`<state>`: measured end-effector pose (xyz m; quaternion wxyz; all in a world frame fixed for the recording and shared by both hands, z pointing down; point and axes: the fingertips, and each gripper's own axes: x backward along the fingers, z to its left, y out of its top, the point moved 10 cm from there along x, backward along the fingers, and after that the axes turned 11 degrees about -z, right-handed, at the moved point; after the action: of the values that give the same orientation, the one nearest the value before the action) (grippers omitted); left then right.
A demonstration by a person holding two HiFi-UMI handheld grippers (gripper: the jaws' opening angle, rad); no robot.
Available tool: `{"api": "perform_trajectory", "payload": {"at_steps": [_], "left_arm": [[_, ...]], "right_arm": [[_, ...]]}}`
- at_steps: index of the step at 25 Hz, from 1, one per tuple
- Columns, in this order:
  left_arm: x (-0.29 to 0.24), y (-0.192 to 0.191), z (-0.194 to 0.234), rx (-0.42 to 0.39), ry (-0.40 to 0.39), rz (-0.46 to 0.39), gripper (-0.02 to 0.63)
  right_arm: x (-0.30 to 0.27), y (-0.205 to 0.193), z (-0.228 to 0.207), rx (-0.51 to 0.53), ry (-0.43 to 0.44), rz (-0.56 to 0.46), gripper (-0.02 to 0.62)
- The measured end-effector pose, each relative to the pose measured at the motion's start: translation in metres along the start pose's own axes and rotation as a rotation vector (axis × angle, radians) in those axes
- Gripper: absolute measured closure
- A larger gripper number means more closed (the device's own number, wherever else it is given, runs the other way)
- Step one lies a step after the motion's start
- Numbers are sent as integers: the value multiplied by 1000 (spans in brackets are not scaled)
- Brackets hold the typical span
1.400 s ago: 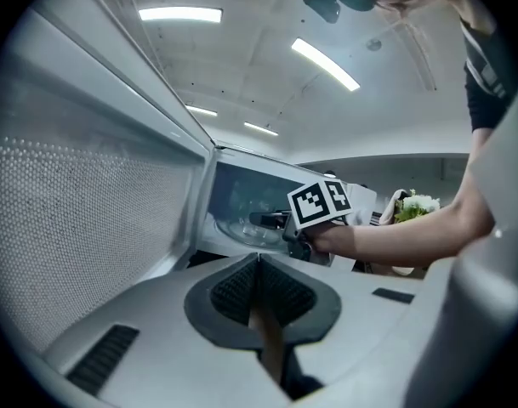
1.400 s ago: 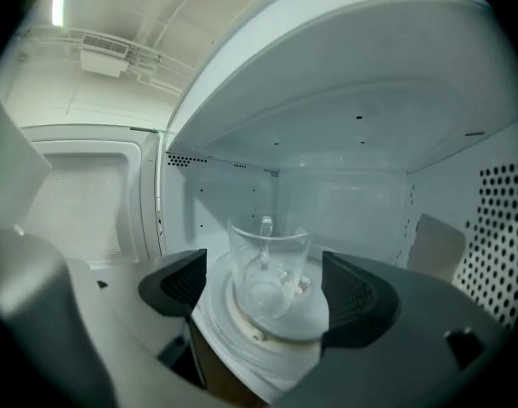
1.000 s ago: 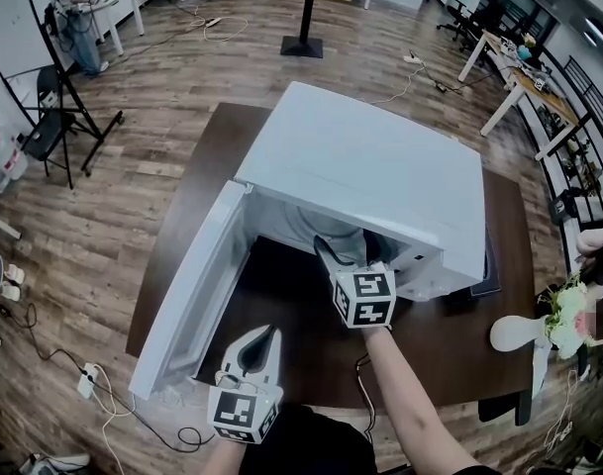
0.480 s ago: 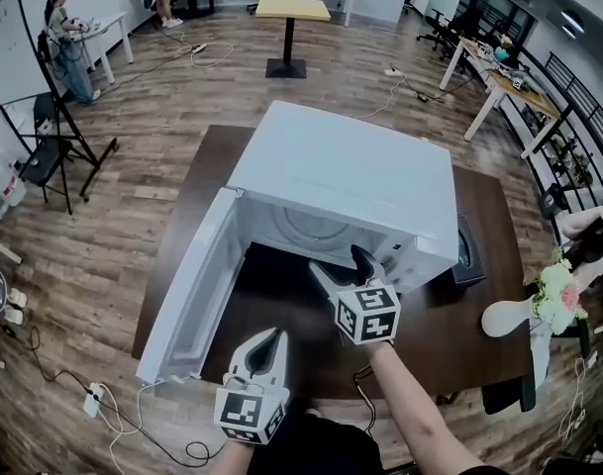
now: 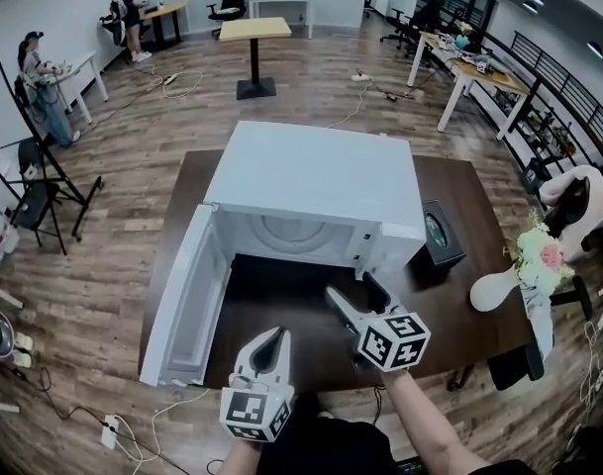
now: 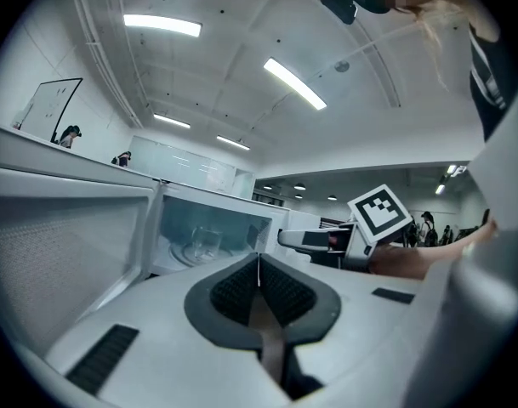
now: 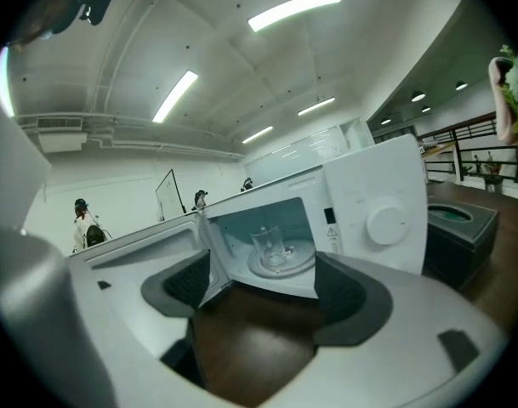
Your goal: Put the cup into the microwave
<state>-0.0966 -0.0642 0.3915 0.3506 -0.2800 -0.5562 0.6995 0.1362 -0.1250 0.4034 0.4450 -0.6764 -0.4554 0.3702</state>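
The cup (image 7: 270, 246) — clear glass, upright — is seen inside the microwave (image 5: 311, 181), standing on the turntable (image 7: 282, 264). It is touched by neither tool. The door (image 5: 187, 305) is swung wide open to the left, and the cavity is exposed toward the person. The microwave is set on a dark wooden bench (image 5: 450, 310), with a black box (image 5: 440, 236) just beside it on the right.

The right hand-held gripper (image 5: 351, 287) is held over the bench just in front of the cavity, outside it. Its jaws are spread apart with nothing between them, and the cup is framed in the gap, well beyond the tips. The left hand-held gripper (image 5: 277, 334) is held nearer the person, below and to the left of the right one, pointed toward the open microwave. Its jaws are pressed together and nothing is gripped. In the left gripper view the cup is made out faintly through the opening.
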Motion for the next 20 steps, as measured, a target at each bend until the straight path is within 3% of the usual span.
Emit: {"api": "perform_trajectory", "payload": {"at_steps": [5, 7, 8, 9, 10, 17, 20], "left_arm": [[-4, 12, -8, 62, -43, -39, 600], [-7, 15, -11, 57, -62, -44, 600], [-8, 16, -13, 55, -71, -44, 600], [-10, 17, -14, 53, -79, -44, 600], [-11, 17, -16, 51, -86, -43, 600], [-22, 21, -23, 29, -127, -41, 600], [-27, 22, -24, 23, -143, -37, 600]], "right_arm": [[54, 18, -1, -14, 6, -34, 228], [77, 25, -3, -10, -27, -56, 266], [88, 29, -6, -6, -56, -71, 351], [98, 32, -8, -1, -86, -86, 494], [107, 36, -10, 4, -110, -102, 558], [143, 59, -18, 135, -161, -201, 601], [158, 62, -23, 135, -189, -211, 601]]}}
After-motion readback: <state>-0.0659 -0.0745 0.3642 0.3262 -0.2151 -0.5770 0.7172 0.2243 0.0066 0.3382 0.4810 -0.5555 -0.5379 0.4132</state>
